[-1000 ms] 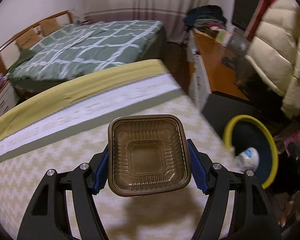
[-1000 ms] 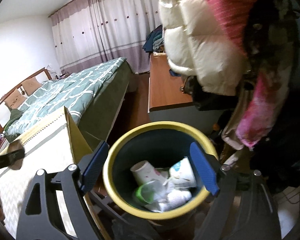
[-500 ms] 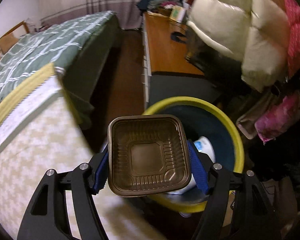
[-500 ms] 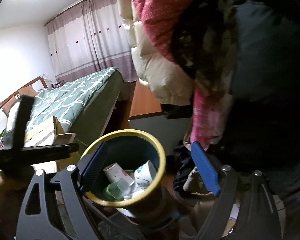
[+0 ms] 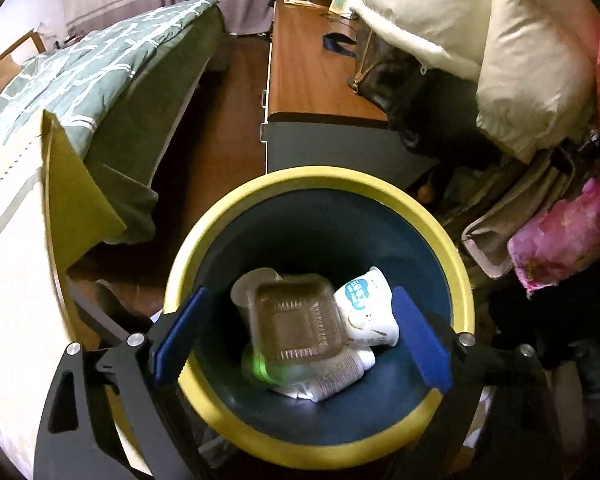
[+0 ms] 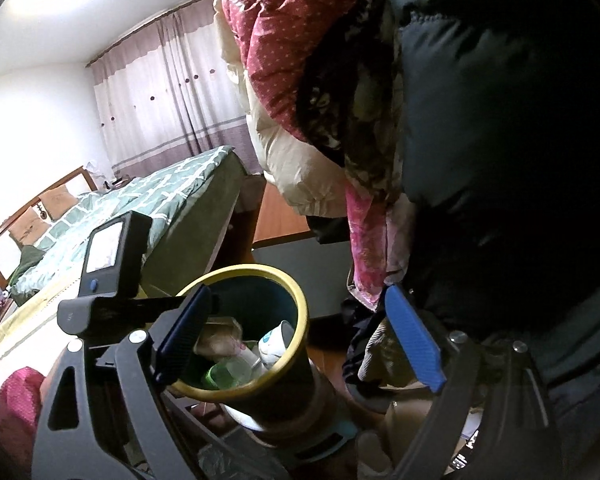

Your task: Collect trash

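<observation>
Left wrist view: left gripper [image 5: 300, 336] above bin [image 5: 456, 268], jaws just opened wide, nothing gripped.
Tray [image 5: 296, 322]: brown, atop trash inside.
Right gripper [image 6: 296, 340]: spread, empty.

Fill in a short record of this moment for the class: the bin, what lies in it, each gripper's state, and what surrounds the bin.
bin: yellow-rimmed bin, dark blue inside
contents: brown plastic tray on top, white cup, green-tinted clear cup
left gripper: above the bin, jaws just opened, nothing gripped
right gripper: open, holds nothing
surroundings: green bed, wooden desk, hanging coats
</observation>
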Available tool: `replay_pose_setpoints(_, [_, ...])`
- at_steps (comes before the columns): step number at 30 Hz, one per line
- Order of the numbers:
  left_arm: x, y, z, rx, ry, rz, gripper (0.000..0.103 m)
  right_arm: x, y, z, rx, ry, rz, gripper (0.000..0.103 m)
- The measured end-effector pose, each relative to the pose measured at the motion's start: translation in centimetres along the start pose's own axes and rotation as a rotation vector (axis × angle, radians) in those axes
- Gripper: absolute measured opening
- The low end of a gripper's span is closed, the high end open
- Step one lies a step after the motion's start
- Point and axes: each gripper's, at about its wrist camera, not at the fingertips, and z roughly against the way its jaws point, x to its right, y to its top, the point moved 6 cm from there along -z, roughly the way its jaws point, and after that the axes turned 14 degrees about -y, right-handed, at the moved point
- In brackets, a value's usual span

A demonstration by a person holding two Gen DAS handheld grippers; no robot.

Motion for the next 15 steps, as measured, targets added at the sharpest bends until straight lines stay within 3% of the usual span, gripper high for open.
replay_pose_setpoints(4, [-1.2, -0.8, 4.3, 0.058, -0.01, 0.016, 0.095, -0.6, -0.2, 0.4, -0.001, 0.02, 0.002, 0.085])
replay_pose_setpoints(10, [-4.8, -3.6, 13.5, 0.232, 0.062, 0.04, 0.098, -2.4, -0.5, 1.2, -0.003, 0.067, 0.034, 0.085])
replay_pose_setpoints(15, [-9.8, -8.3, 21.6, 0.355, 0.232, 0.086, 0.098, -4.7, -0.9, 2.5, 0.003, 0.113, 0.08, 0.088])
